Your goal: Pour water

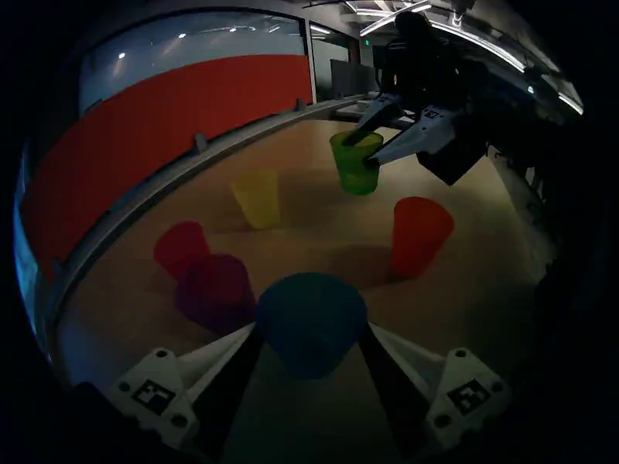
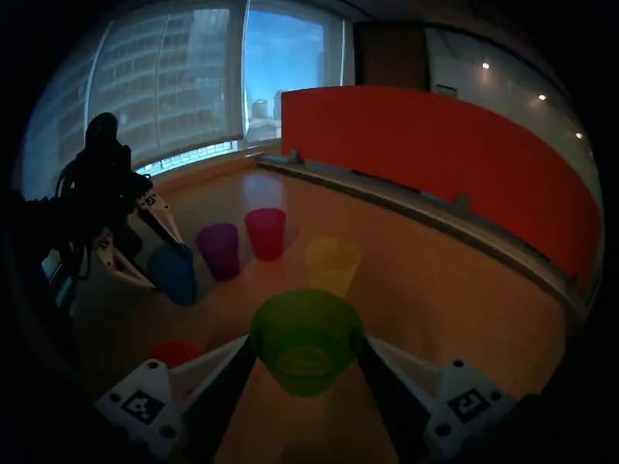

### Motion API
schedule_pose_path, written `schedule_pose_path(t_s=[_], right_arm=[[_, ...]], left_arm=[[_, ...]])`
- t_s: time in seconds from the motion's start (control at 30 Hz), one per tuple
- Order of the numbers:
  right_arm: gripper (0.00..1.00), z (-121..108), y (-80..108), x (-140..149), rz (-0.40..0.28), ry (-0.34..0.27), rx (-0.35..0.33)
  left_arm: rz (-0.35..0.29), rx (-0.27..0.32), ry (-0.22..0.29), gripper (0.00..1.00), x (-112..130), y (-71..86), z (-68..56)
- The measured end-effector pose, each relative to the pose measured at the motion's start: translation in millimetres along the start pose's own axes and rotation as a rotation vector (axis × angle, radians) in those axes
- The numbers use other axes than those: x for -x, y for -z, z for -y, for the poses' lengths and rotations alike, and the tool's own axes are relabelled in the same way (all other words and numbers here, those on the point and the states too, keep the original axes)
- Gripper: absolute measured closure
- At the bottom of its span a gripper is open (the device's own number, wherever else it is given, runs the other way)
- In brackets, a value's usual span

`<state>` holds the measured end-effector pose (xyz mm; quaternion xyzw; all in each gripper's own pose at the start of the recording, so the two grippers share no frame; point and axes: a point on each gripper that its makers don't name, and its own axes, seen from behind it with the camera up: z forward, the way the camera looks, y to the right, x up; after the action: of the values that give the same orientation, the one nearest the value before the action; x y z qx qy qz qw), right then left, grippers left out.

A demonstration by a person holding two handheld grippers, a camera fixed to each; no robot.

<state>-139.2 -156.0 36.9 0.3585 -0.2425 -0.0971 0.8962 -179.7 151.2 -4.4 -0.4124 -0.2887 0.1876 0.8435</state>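
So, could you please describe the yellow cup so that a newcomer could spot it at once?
Start at the long red divider panel and come down onto the wooden tabletop beside it. The translucent yellow plastic cup stands free between the magenta plastic cup and the green plastic cup in the right tool. It is the only yellow one.

A red partition point(image 2: 464, 155) edges the wooden table point(image 2: 433, 294), with bright windows point(image 2: 286, 69) beyond.
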Motion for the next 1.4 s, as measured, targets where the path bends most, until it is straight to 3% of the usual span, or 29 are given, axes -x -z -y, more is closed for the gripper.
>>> schedule_pose_path(t_s=[1.13,1.2,1.33,1.4], right_arm=[[0.09,4.6,-20.8,36.5,0.067,-0.011,0.001],[0.09,4.9,-21.9,38.4,0.071,-0.010,-0.001],[0.09,6.8,-23.7,41.7,0.076,-0.009,-0.006],[0.09,7.4,-24.7,43.3,0.078,-0.009,-0.007]], left_arm=[[0.047,0.020,0.019,0.14,20.8,-0.7,0.0],[0.062,0.023,0.029,0.13,24.3,-0.5,-0.1],[0.082,0.024,0.053,0.00,28.4,-0.3,1.4],[0.082,0.021,0.058,0.01,28.4,0.5,2.6]])
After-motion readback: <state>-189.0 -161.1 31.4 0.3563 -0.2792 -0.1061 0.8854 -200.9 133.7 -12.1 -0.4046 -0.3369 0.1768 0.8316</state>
